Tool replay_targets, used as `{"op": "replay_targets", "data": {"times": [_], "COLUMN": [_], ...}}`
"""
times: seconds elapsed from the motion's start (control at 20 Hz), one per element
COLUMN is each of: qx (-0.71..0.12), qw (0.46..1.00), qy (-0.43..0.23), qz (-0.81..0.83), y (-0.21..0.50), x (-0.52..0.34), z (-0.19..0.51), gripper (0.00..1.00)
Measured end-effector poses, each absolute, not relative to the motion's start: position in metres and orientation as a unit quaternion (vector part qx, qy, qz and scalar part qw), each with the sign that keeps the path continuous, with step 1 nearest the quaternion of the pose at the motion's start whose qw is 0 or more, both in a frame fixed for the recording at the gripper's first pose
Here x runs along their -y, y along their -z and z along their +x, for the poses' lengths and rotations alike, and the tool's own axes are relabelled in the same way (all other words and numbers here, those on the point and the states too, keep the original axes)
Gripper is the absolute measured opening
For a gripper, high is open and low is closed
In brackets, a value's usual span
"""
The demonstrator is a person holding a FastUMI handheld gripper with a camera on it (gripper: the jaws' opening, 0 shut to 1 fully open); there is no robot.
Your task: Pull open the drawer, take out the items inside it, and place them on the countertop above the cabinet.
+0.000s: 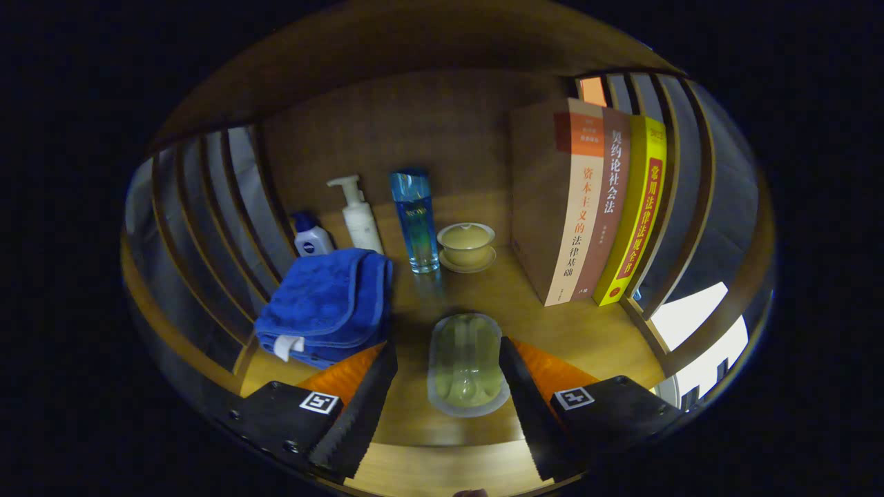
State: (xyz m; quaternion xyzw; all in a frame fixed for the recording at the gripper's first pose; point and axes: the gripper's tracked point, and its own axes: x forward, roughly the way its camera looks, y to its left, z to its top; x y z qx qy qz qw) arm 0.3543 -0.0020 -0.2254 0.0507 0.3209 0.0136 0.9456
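Claw (447, 386) set wide astride the clear oblong plastic box (465, 364), which rests on the wooden table (552, 324).

Landmark is the box. To its left, near it, a folded blue towel (326, 304); behind the towel, a small blue-capped bottle (311, 236) and a white pump bottle (359, 215). Beyond the box stand a tall blue glass bottle (414, 219) and a pale lidded cup on a saucer (467, 246). To its right, three upright books (590, 200). The box's long axis runs straight ahead along the fingers (362, 400); neither visibly presses on it. Judged: item delivered, claw free to back away.
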Motion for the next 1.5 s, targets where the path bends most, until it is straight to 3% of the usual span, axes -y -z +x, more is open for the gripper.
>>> {"op": "replay_targets", "data": {"times": [0.5,0.9,1.25,1.5], "qx": [-0.156,-0.07,0.008,0.027], "qw": [0.986,0.995,0.999,0.999], "qy": [-0.056,-0.067,-0.035,-0.027], "qz": [0.022,0.031,0.023,0.01], "y": [0.081,0.04,0.049,0.094], "x": [-0.03,-0.04,-0.022,-0.016], "z": [0.26,0.151,0.073,0.032], "gripper": [0.97,0.97,0.97,0.97]}}
